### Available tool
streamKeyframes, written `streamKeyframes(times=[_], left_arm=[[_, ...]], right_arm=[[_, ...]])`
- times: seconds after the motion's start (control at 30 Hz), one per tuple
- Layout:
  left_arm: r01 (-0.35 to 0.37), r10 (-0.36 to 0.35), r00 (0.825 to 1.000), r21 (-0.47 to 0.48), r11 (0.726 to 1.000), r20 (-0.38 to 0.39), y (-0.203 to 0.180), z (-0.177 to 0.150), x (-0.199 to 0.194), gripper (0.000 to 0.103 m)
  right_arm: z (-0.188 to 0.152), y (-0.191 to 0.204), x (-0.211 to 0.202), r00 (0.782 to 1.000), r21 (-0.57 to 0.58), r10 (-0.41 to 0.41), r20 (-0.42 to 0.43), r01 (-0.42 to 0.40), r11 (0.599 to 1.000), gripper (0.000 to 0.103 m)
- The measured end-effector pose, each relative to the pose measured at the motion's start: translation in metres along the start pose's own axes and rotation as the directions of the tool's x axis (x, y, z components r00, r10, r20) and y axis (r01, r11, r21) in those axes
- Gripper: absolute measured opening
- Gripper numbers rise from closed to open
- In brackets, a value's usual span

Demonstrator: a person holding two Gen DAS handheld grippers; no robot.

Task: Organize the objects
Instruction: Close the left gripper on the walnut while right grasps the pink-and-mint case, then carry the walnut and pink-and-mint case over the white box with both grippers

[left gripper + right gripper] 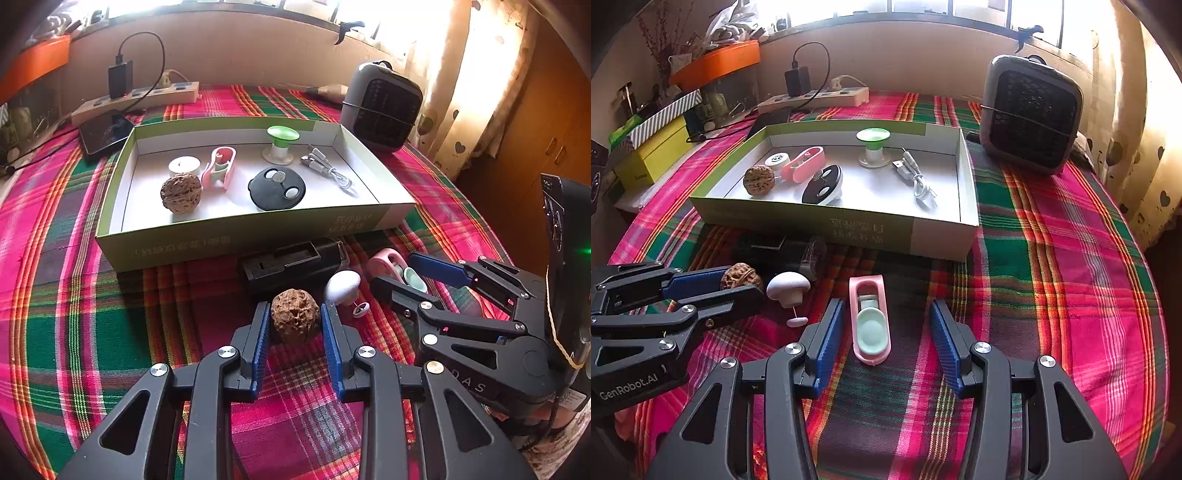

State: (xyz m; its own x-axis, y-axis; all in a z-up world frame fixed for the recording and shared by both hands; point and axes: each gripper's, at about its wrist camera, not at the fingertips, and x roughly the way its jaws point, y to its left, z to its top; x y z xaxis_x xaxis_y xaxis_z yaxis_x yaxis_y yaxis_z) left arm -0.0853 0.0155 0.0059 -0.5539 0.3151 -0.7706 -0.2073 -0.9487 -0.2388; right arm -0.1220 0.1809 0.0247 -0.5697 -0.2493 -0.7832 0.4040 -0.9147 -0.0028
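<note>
Pictured nearest: left gripper [295, 325] spread around a loose walnut [294, 315] on the plaid tablecloth [74, 332], blue pads just beside the shell but apparently not yet clamped, and right gripper [884, 332] wide apart, empty, straddling a pink clip [870, 321]. Left unsorted between them: a white mushroom-shaped knob [788, 286] and a black device [779, 253]. Already stowed beyond, in the shallow cardboard box [236, 240]: second walnut [181, 194], pink clip, white cable [328, 170], green-topped spool [282, 144], black disc [277, 188].
</note>
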Motion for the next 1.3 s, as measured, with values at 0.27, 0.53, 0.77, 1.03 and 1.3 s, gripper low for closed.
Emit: streamKeyframes(times=[0.27, 0.53, 0.77, 1.03, 1.3], left_arm=[[0.001, -0.001, 1.0, -0.002, 1.0, 0.002, 0.0, -0.002, -0.002, 0.025], [0.0, 0.0, 1.0, -0.01, 1.0, 0.006, 0.005, -0.004, -0.005, 0.025], [0.0, 0.0, 1.0, -0.013, 1.0, 0.007, 0.007, -0.005, -0.006, 0.025], [0.002, -0.002, 1.0, -0.013, 1.0, 0.008, 0.007, -0.005, -0.007, 0.025], [0.002, -0.002, 1.0, -0.003, 1.0, 0.011, 0.008, -0.005, -0.011, 0.025]], right_arm=[[0.0, 0.0, -0.001, 1.0, 0.011, -0.007, 0.004, 0.007, 1.0, 0.036], [-0.001, 0.001, -0.002, 1.0, 0.017, -0.007, 0.007, 0.007, 1.0, 0.023], [-0.001, 0.001, -0.002, 1.0, 0.032, -0.004, 0.008, 0.004, 0.999, 0.018], [-0.003, -0.004, -0.004, 0.999, 0.076, 0.034, 0.014, -0.035, 0.997, 0.018], [-0.005, -0.003, -0.006, 0.997, 0.093, 0.07, 0.02, -0.072, 0.993, 0.018]])
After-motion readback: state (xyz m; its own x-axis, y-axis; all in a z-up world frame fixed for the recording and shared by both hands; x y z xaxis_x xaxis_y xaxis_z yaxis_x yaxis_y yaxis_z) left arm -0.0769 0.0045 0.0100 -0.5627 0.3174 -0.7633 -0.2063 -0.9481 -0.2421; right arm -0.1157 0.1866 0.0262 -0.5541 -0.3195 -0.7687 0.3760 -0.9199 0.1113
